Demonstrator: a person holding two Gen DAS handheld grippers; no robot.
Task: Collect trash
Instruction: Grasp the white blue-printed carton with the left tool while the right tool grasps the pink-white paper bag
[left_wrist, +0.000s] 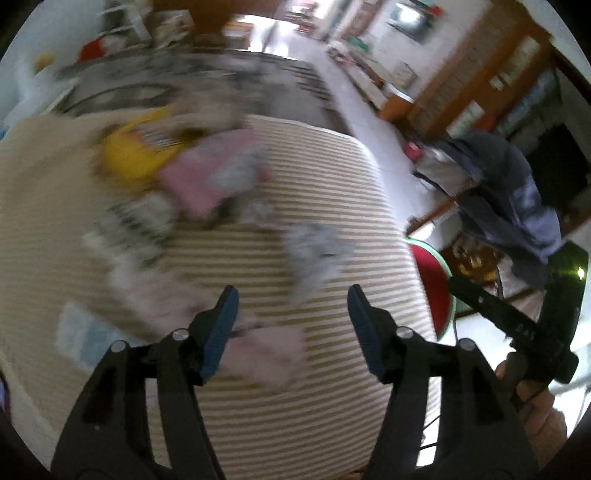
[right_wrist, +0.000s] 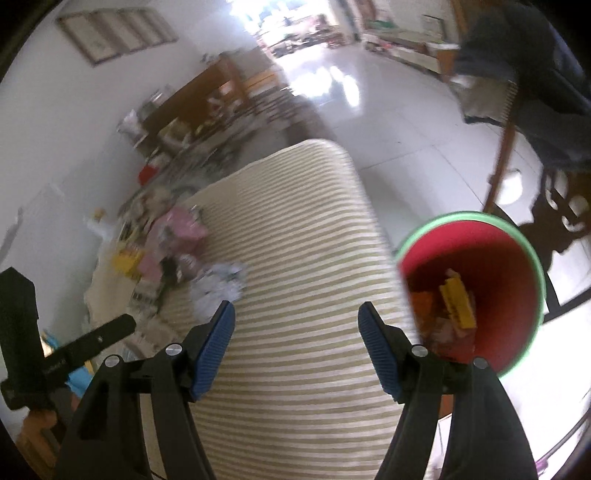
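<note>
Crumpled grey-white paper wad (left_wrist: 317, 254) near the striped tablecloth's (left_wrist: 295, 424) bin-side edge; light, soft, crushable, best pinched across the middle. Left gripper (left_wrist: 291, 325) and right gripper (right_wrist: 295, 339) agape, empty. Red bin (right_wrist: 517, 258) just beside that edge, part filled.

Ahead of my right gripper (right_wrist: 295, 321) the striped surface (right_wrist: 295, 258) lies bare, an open lane running to its far rounded end. To the left of that lane a heap of litter (right_wrist: 177, 243) crowds the edge toward the wall, with crumpled paper (right_wrist: 218, 284) spilling nearest. Off the surface's right edge the red bin (right_wrist: 517, 258) stands with its mouth unobstructed. Under my left gripper (left_wrist: 291, 306), blurred scraps (left_wrist: 266, 354) lie scattered, so I see little clear passage there.
</note>
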